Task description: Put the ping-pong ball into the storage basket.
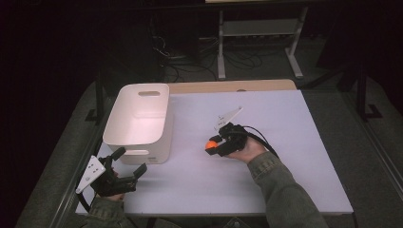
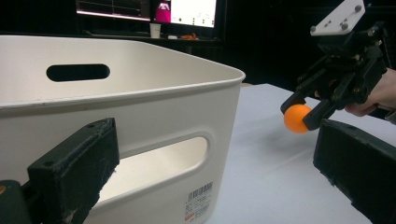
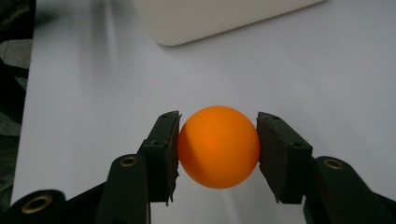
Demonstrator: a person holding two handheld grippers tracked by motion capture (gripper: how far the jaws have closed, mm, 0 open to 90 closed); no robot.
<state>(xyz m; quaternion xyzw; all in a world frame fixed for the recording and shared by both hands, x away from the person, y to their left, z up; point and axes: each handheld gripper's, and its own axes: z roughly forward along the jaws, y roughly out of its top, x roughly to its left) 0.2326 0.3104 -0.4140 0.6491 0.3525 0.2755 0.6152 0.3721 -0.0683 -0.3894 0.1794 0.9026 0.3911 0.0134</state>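
At about 7 o'clock on the table [image 1: 285, 190], close to the near edge, the left gripper [image 1: 124, 164] rests with its jaws spread wide and nothing between them; in the left gripper view they frame the near wall of the white bin [image 2: 140, 121], just beyond the tips. The bin sits at 10 o'clock, hard against the table's left edge, its open top unobstructed and its inside bare. Near the table's middle, the right gripper [image 1: 212, 144] holds the orange ball [image 1: 210, 143], both pads clamped on its sides; the right gripper view shows the ball [image 3: 218, 146] squeezed between them above bare tabletop, with a rounded bin corner [image 3: 187, 28] farther off at 12 o'clock. Between ball and bin lies a strip of open surface. From 1 to 5 o'clock the tabletop is wide open out to its right and far edges.
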